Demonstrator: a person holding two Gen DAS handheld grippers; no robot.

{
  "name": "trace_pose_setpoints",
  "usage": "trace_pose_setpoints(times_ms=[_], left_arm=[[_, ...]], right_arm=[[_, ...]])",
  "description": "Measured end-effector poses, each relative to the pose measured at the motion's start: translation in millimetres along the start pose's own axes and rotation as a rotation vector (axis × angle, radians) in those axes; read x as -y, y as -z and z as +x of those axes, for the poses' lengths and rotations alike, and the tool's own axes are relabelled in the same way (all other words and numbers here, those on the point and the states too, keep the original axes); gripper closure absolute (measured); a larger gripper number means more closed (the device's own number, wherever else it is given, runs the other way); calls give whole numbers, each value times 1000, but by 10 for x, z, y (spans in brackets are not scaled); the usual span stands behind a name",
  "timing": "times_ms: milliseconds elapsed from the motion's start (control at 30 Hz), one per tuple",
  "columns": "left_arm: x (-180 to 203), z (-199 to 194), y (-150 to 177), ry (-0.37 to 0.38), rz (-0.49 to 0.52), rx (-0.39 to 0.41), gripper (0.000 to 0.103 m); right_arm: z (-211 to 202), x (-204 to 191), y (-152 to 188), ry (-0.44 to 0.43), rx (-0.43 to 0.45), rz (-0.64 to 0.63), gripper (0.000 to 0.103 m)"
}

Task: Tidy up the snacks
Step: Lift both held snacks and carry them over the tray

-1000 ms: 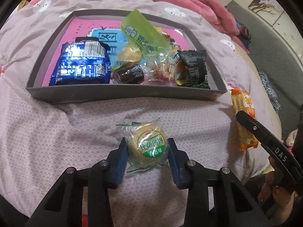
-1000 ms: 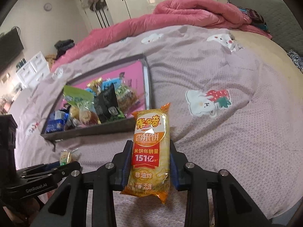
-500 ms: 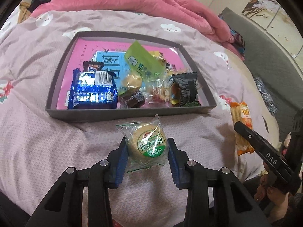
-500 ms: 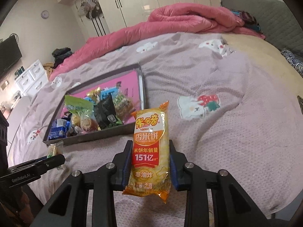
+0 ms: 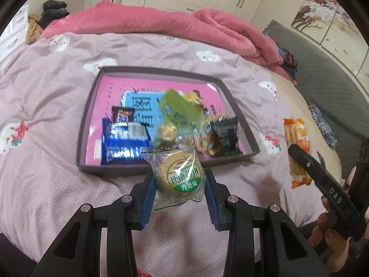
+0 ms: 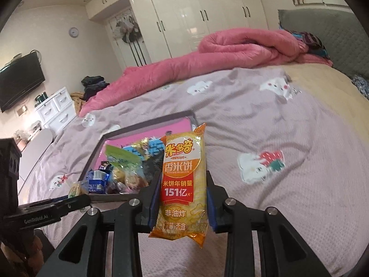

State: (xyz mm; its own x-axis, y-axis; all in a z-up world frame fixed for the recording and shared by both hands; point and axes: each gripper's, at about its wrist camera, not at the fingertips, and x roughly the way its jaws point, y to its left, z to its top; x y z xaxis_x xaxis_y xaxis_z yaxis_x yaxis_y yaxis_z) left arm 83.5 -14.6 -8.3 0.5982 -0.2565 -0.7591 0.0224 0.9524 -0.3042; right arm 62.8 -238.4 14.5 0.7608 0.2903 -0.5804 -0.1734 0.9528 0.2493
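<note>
**Two snacks held up over the bed**

The left tool (image 5: 178, 185) pinches a round cookie (image 5: 178, 176) in a clear wrapper with a green label. The right tool (image 6: 183, 202) pinches a long yellow rice cracker pack (image 6: 182, 187), held upright. Both are up off the pink bedspread (image 5: 46, 161). Only the right view shows the TV (image 6: 19, 82) and clock (image 6: 73, 32). Just past the cookie lies a gray tray (image 5: 120, 169) with a blue pack (image 5: 123, 145), a black pack (image 5: 226, 136) and a green pack (image 5: 178, 108). Behind is a pink blanket (image 5: 184, 26).

Rice cracker pack (image 6: 182, 184) between jaws
</note>
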Motion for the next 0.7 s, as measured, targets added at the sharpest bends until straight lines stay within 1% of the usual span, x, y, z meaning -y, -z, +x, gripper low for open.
trace_pose_setpoints(times_ms=[167,300,500,700], left_arm=[[-104,-77,-155,-29,-12,48,62],[-194,-78,-244,-46,-33,69,62],[-250,-21,-298,-69,-38,78,62],[-243,41,-373,-88,-33,87,62]], right_arm=[[48,-110,-88,-16,27,-34,69],[111,-171,-159,-22,42,-54,69],[206,-195,-253,-28,62,-67,69],[313,-181,-316,-35,59,-66,69]])
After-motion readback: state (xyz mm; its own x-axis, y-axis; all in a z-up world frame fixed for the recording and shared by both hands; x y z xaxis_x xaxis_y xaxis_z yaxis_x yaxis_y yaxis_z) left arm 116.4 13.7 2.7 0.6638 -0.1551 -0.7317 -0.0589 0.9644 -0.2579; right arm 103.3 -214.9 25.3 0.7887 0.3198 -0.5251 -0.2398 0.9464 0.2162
